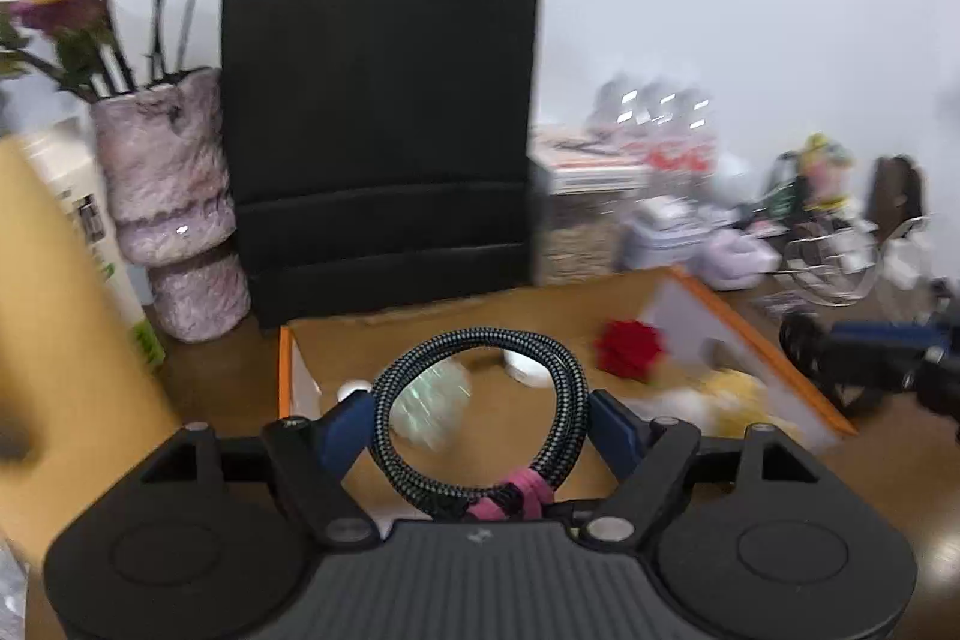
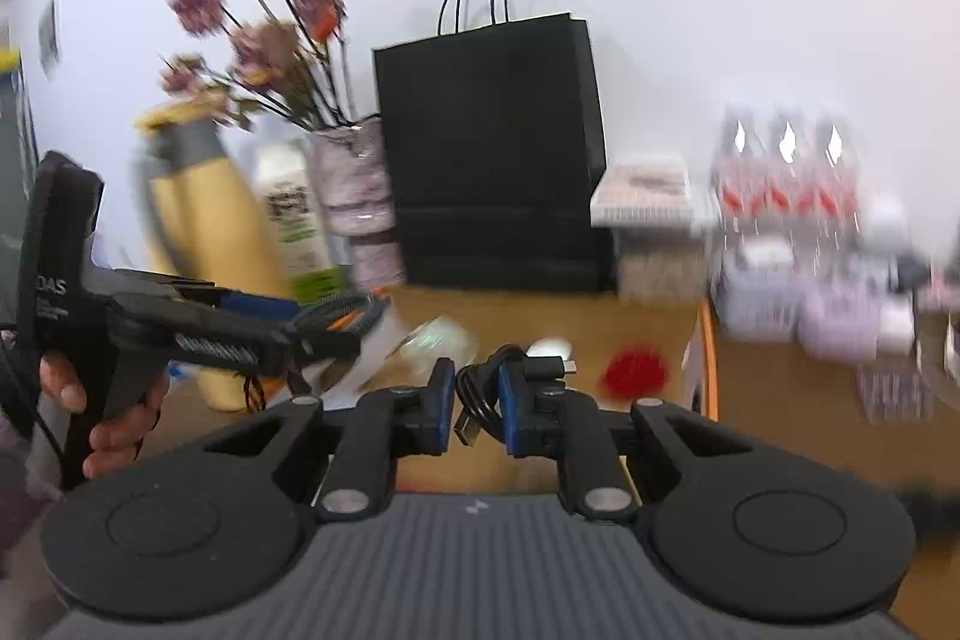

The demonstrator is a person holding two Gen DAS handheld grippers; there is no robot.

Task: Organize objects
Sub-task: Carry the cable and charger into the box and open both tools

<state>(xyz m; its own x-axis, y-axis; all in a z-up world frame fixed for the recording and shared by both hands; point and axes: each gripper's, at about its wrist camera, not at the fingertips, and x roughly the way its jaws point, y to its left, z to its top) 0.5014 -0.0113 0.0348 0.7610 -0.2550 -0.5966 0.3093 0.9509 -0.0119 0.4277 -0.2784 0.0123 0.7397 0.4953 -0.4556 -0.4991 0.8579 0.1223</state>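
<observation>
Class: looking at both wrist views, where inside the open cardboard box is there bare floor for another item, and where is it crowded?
Bare floor lies behind the red bow, toward the black bag. The box's near right corner, by the yellow item, is crowded.

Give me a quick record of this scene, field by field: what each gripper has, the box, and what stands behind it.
left gripper: shut on coiled braided cable, pink tie at its base
right gripper: shut on bundled black USB cable
cardboard box: open, orange-edged flaps, a red flower inside
behind box: black paper bag, upright, handles up
beside bag: vase with dried flowers
image quality: motion-blurred
</observation>
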